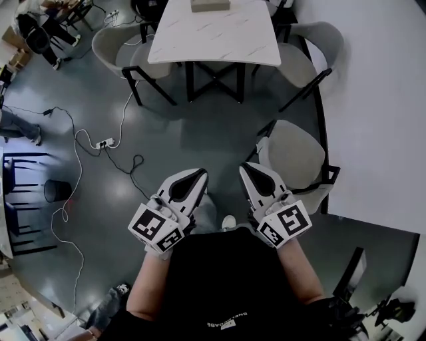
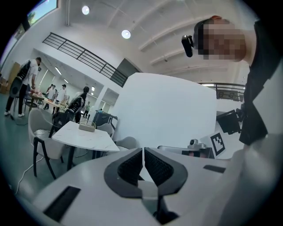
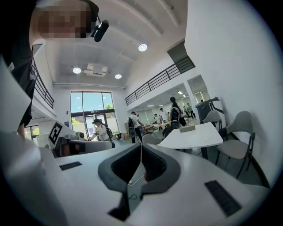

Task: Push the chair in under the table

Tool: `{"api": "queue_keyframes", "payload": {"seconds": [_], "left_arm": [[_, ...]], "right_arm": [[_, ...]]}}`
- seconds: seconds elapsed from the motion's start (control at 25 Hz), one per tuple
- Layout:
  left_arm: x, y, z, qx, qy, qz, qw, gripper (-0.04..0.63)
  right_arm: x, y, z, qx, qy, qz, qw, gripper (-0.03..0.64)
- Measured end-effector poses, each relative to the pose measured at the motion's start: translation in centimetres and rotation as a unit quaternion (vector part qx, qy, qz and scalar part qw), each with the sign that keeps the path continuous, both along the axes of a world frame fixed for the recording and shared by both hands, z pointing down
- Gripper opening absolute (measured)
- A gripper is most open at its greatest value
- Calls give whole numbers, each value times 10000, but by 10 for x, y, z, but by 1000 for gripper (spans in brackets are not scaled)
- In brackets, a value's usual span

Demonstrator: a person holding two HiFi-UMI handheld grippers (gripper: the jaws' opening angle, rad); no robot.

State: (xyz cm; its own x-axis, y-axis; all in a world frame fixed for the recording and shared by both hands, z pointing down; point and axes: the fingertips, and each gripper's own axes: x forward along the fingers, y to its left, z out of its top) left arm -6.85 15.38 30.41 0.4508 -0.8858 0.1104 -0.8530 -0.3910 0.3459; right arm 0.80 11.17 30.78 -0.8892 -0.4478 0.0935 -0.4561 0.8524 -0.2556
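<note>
A beige chair with a black frame [image 1: 293, 154] stands pulled out from the white marble table [image 1: 213, 36], close to the white wall. My right gripper [image 1: 247, 168] is shut and empty, just left of that chair's seat. The left gripper [image 1: 200, 173] is shut and empty too, beside it over the grey floor. In the left gripper view the shut left gripper [image 2: 143, 153] points level toward the table [image 2: 84, 133]. The right gripper view has the right gripper [image 3: 141, 150] closed, with the table [image 3: 192, 137] ahead to the right.
Two more beige chairs [image 1: 116, 46] [image 1: 313, 46] sit tucked at the table's sides, and a small box [image 1: 210, 5] lies on top. Cables and a power strip [image 1: 104, 142] run over the floor at left, near a black bin [image 1: 58, 191]. Several people [image 3: 99, 130] stand far back.
</note>
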Motion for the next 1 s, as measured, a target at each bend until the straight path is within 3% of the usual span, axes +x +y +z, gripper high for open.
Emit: {"api": "queue_keyframes", "payload": {"seconds": [0.24, 0.48, 0.76, 1.0], "left_arm": [[-49, -53, 6, -47, 132, 363, 9992, 5], [-75, -97, 20, -213, 303, 937, 9949, 5], [-34, -128, 50, -571, 442, 1824, 9806, 15], [26, -140, 76, -934, 430, 2490, 9630, 45]], "right_arm": [[-34, -49, 4, -82, 149, 538, 9984, 9], [-36, -88, 12, -285, 380, 1410, 9889, 9], [22, -103, 38, -683, 732, 2526, 9624, 11], [104, -97, 61, -1093, 975, 3552, 9233, 12]]}}
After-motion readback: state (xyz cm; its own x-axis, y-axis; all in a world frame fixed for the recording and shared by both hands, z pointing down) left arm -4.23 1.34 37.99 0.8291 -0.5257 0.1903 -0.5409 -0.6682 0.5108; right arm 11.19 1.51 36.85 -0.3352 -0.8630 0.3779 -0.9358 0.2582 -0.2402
